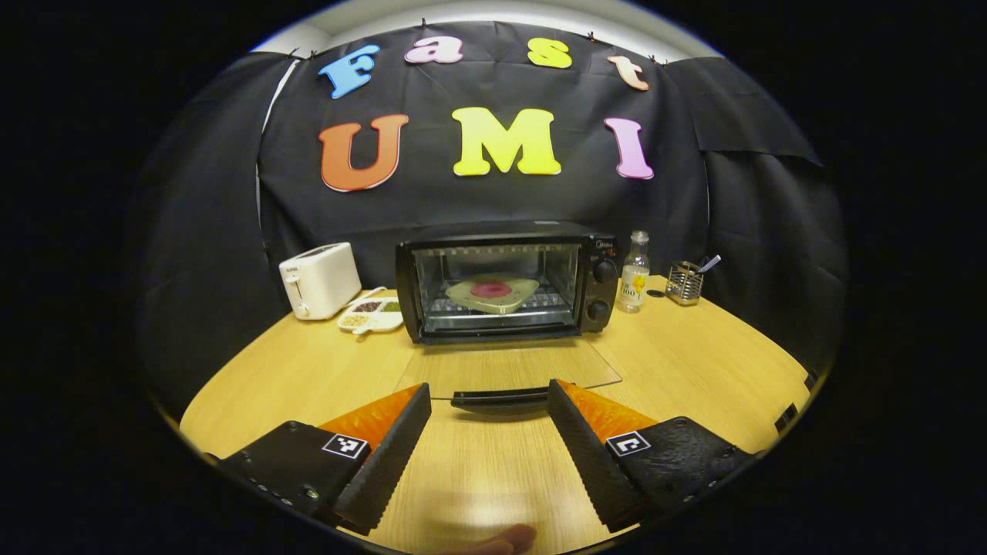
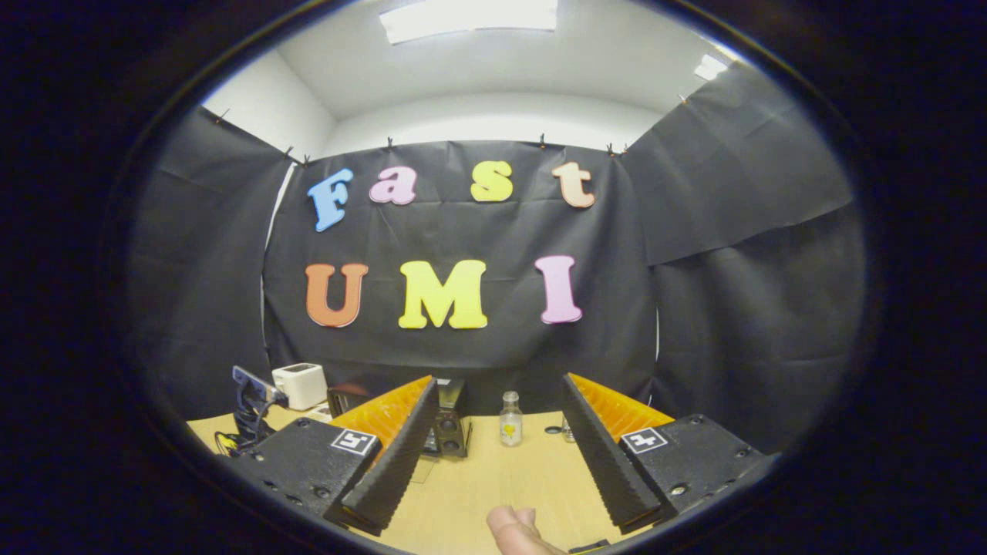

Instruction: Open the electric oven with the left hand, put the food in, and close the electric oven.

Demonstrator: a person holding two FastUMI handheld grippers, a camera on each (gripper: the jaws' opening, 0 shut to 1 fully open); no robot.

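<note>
Left gripper view: open oven (image 1: pixel 505 281) on wooden table (image 1: pixel 694 362), black-draped booth.

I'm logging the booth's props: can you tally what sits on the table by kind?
Electric oven: 1
Toaster: 1
Bottle: 1
Divided dish: 1
Wire utensil holder: 1
Plate of food, inside the oven: 1
Total: 6

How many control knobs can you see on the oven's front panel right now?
2: the upper knob and the lower knob, stacked on the electric oven's right-hand panel, beside the open door. Smaller controls may be too small to tell.
</note>
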